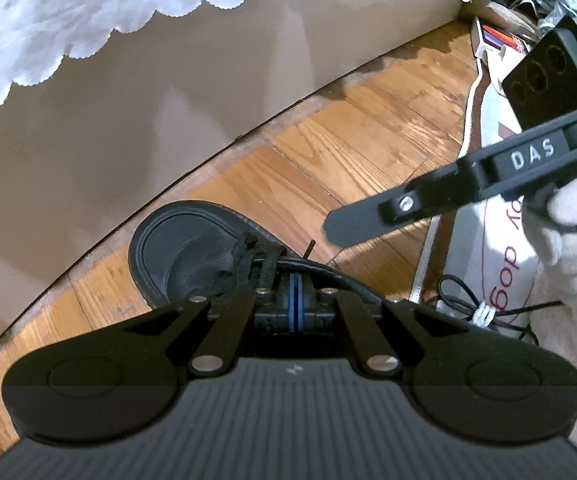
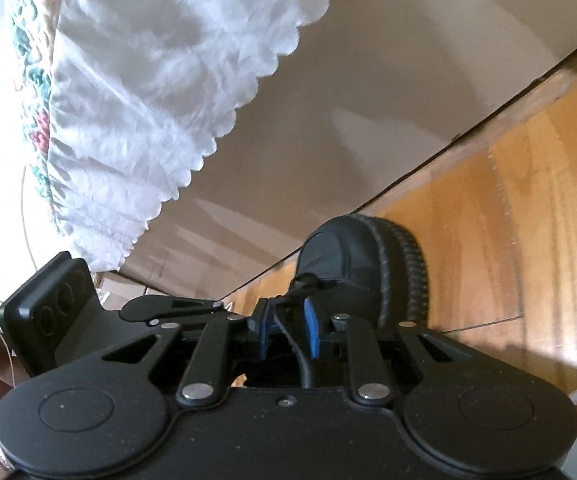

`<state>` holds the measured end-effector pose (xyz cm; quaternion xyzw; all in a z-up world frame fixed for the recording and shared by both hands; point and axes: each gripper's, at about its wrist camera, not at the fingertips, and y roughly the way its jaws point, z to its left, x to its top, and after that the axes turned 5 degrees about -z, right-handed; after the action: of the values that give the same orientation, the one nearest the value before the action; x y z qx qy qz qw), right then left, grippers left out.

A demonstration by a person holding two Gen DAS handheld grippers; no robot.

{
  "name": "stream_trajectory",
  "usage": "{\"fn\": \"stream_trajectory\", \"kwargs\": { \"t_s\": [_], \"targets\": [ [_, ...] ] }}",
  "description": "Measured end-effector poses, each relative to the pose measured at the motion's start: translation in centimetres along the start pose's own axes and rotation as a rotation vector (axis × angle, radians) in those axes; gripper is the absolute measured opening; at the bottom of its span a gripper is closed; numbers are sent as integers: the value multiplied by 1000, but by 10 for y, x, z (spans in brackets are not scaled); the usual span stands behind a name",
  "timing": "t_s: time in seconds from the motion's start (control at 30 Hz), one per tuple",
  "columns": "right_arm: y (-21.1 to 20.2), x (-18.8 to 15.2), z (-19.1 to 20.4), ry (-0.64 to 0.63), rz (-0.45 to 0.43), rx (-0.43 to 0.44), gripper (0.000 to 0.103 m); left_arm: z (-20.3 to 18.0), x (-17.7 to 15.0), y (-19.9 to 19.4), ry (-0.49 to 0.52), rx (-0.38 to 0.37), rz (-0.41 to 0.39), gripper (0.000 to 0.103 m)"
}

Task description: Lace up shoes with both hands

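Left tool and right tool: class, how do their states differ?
The left tool has its blue pads pressed together; the right tool has them apart. A black lace runs between the right tool's pads; none shows between the left tool's. Both point at the black shoe.

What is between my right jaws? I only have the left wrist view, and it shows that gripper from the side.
Observer: A black lace runs between the right gripper's jaws.
Operator: Is it clamped?
Observer: I cannot tell. The blue pads stand slightly apart, one on each side of it.
Operator: Where does it lead?
Observer: Forward to the shoe, meeting the upper just ahead of the jaws.
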<state>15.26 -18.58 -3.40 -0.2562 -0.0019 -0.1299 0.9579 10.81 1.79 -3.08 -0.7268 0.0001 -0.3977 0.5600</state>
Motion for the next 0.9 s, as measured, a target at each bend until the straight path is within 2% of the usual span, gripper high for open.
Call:
{"fn": "stream_trajectory", "kwargs": {
  "t_s": [0.07, 0.1, 0.13, 0.33, 0.43, 0.5, 0.57, 0.63, 0.7, 0.8, 0.9],
  "targets": [
    [6, -1, 2, -7, -5, -24, 23, 0, 0, 1, 1, -1, -2, 1],
    [9, -1, 2, -6, -8, -36, 18, 0, 0, 1, 2, 0, -3, 1],
    [12, -1, 2, -1, -6, -37, 4, 0, 0, 1, 1, 0, -4, 1],
    [6, -3, 1, -2, -39, -19, 3, 5, -3, -4, -45, -1, -27, 4],
    [0, 1, 4, -40, -75, -46, 3, 4, -8, -19, -99, 6, -45, 14],
    [-2, 5, 10, -94, -93, -82, 3, 1, -15, -36, -124, 0, -69, 26],
    [-7, 8, 15, -142, -121, -120, 3, -3, -24, -53, -144, 4, -102, 29],
    [-13, 11, 19, -186, -151, -157, 3, 0, -32, -68, -195, 12, -132, 30],
    [-21, 13, 28, -268, -186, -221, 3, 8, -43, -82, -282, 4, -178, 37],
    [-40, 15, 33, -315, -258, -237, 3, 24, -66, -92, -441, 4, -238, 39],
    [-56, 18, 39, -376, -327, -313, 3, 33, -82, -91, -511, 18, -258, 39]
  ]
}}
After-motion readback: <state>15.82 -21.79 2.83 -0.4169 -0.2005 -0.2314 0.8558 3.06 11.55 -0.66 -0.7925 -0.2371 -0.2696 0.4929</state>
